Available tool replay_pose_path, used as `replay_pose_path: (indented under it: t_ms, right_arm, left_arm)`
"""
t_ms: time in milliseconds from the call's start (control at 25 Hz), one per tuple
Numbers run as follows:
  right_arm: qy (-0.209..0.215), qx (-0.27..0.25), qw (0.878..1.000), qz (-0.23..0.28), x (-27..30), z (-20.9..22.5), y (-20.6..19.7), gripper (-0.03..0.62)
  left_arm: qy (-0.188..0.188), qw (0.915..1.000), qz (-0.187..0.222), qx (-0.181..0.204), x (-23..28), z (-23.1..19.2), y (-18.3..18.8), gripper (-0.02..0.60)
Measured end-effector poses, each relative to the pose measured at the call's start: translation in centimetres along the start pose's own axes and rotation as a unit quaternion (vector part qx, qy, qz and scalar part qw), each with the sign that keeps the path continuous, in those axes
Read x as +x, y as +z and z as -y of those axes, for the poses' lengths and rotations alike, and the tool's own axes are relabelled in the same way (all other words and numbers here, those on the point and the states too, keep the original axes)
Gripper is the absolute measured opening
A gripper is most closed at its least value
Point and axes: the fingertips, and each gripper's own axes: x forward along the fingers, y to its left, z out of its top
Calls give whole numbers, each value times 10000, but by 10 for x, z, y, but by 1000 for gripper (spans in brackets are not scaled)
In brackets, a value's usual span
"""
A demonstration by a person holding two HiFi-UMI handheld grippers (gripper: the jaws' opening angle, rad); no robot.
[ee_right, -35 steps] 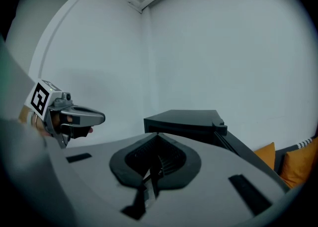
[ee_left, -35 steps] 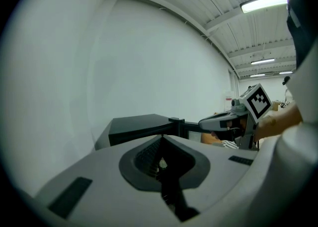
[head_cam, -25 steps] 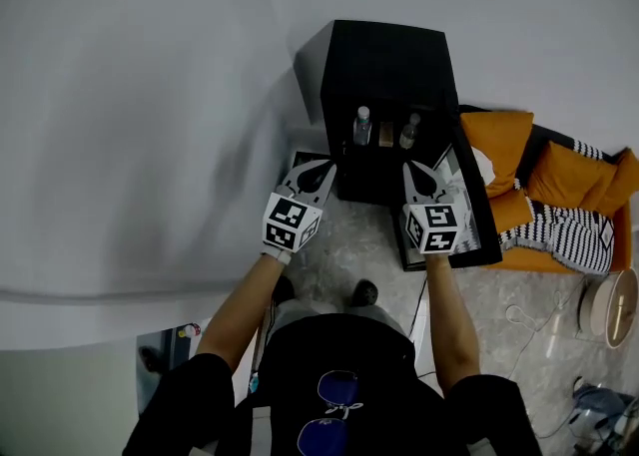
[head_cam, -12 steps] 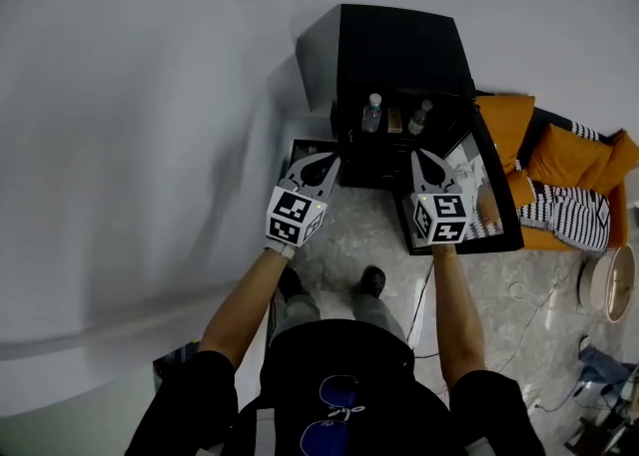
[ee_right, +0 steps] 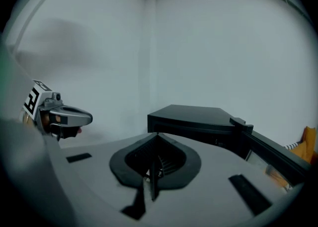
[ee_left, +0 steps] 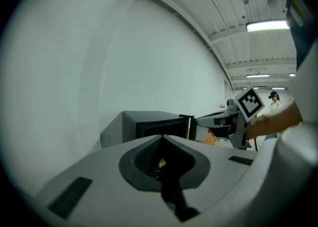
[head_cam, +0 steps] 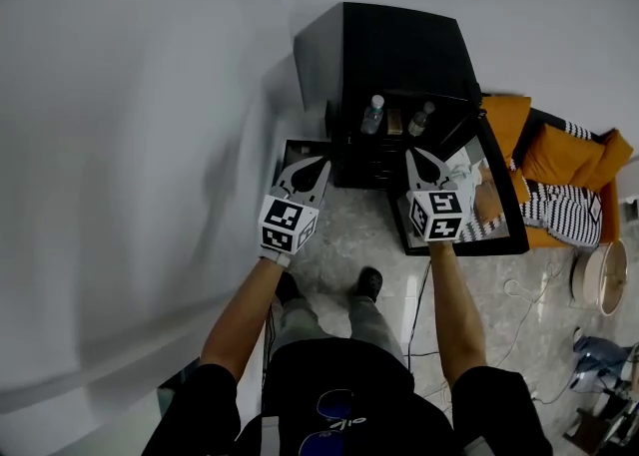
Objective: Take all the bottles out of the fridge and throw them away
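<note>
Head view: black fridge (head_cam: 399, 55) stood on the floor (head_cam: 349, 244) against the far wall, door (head_cam: 499, 220) swung open to the near right. Two bottles were upright on the upper shelf inside: clear bottle (head_cam: 372, 115) w/ pale cap at left, darker bottle (head_cam: 420, 119) at right, small brownish item (head_cam: 395, 126) between them, couldn't ID. Left gripper (head_cam: 318, 163) and right gripper (head_cam: 419, 160) were both held out toward the fridge front, tips short of the shelf, no contact w/ anything. Left gripper view: jaws together, nothing between. Right gripper view: same, together and empty. Judged step = approach for first pick; neither bottle out yet. To do it well (my est.): spread the jaws before the tips cross the opening, not inside, since the shelf looked cramped; send in one gripper at a time. Right gripper suited the darker bottle, but it sat over the door edge, so come in left of that edge to avoid clipping it. Grip at mid-body, keep the bottle upright, draw straight back to the near side so the neighbour & brownish item aren't knocked. Orange cushions (head_cam: 509, 115) lay right of the fridge; disposal spot not ID'd.
</note>
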Motion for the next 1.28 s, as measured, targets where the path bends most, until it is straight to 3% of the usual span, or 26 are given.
replay_pose_path:
  t_ms: [640, 1280]
  right_arm:
    - [-133, -23, 9999, -1, 75, 5, -55, 6]
    - [-33, 9, 9999, -133, 148, -4, -205, 6]
  left_arm:
    - [-75, 9999, -130, -37, 40, -39, -63, 5]
    - [-249, 9992, -148, 263, 107, -55, -165, 5]
